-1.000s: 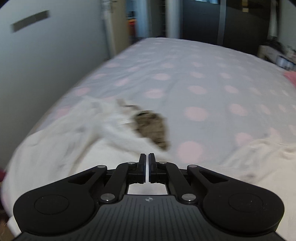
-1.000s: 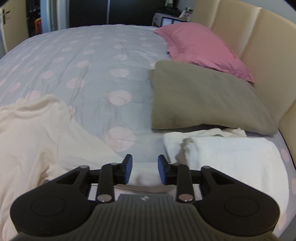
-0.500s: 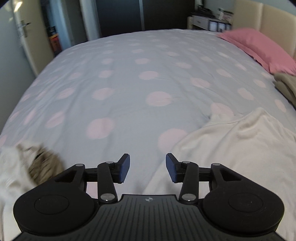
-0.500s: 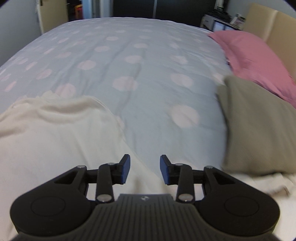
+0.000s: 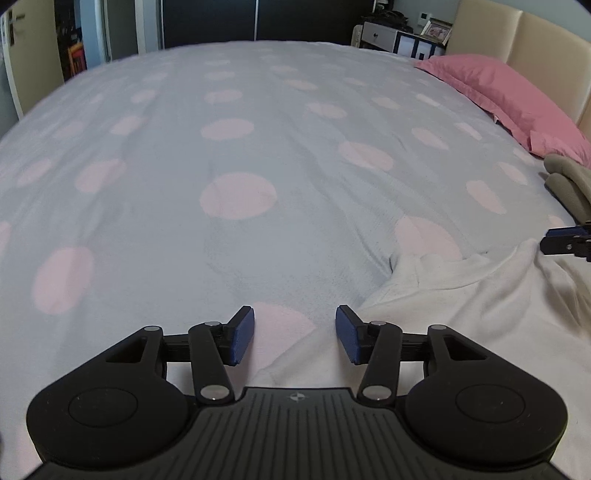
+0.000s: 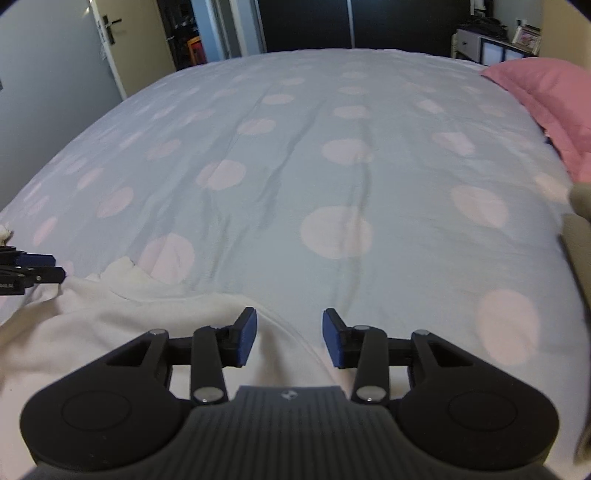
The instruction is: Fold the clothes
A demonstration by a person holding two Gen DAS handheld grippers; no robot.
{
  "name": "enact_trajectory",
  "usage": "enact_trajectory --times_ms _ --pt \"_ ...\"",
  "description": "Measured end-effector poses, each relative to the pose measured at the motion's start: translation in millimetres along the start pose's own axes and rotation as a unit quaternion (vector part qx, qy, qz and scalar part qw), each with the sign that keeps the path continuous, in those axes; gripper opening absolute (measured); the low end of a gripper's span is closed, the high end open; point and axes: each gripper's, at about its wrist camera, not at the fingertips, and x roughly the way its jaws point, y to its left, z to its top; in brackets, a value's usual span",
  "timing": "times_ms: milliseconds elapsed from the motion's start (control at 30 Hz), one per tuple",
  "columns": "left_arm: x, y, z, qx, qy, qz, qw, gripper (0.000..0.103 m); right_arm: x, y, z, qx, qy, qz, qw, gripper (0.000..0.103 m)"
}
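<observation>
While level over the cream garment, both jaws gape empty.

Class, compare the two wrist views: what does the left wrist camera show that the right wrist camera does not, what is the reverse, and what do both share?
Only the left wrist view shows the cream headboard behind the pink pillow, and the open left gripper from behind.

Only the right wrist view shows the door with its handle, and the open right gripper from behind.

Both show the spotted duvet, the white garment at the near edge, the pillow, and an olive cushion at the right.
</observation>
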Motion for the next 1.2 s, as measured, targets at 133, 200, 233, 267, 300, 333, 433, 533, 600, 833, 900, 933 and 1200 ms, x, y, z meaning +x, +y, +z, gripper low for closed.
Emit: enact_trajectory --times_ms 133,200,233,267,300,333,433,533,600,833,900,933,1200 --pt "4 -4 -2 -0.002 -0.010 -0.027 0.9996 0.048 24 4 12 0.018 -0.004 0.025 1.000 0.052" --pt "6 -10 -3 0.007 -0.010 -0.045 0.9989 0.047 34 5 15 0.038 0.002 0.035 0.999 0.053" --pt "6 -14 -4 0.017 -0.008 -0.046 0.9988 0.047 39 5 17 0.049 0.004 0.041 0.998 0.053" --pt "7 -19 -5 0.030 -0.006 -0.044 0.9986 0.047 43 7 15 0.051 0.011 0.045 0.998 0.053" --pt "7 -25 -5 0.042 -0.005 -0.042 0.9982 0.044 47 9 12 0.052 0.019 0.050 0.997 0.053" --pt "7 -29 -6 0.055 -0.003 -0.036 0.9978 0.037 51 11 9 0.053 0.026 0.055 0.997 0.053" --pt "5 -40 -8 0.079 -0.001 -0.030 0.9964 0.011 54 21 5 0.030 0.051 0.072 0.996 0.040" --pt "1 -54 -6 0.109 0.005 -0.010 0.9940 0.003 48 31 8 -0.005 0.058 0.084 0.995 0.013" --pt "-6 -60 -2 0.118 -0.003 0.004 0.9930 0.002 37 37 14 -0.018 0.029 0.077 0.996 0.012" --pt "-36 -46 26 0.075 -0.069 0.051 0.9934 0.002 2 59 32 -0.073 -0.086 0.040 0.993 0.000" --pt "-32 -43 27 0.075 -0.062 0.066 0.9931 0.003 3 63 32 -0.082 -0.096 0.014 0.992 0.003" --pt "-27 -42 25 0.074 -0.052 0.069 0.9935 0.007 5 62 31 -0.081 -0.088 0.011 0.993 0.007" --pt "-26 -28 19 0.082 -0.016 0.076 0.9937 0.038 17 51 23 -0.066 -0.028 -0.006 0.997 0.031"
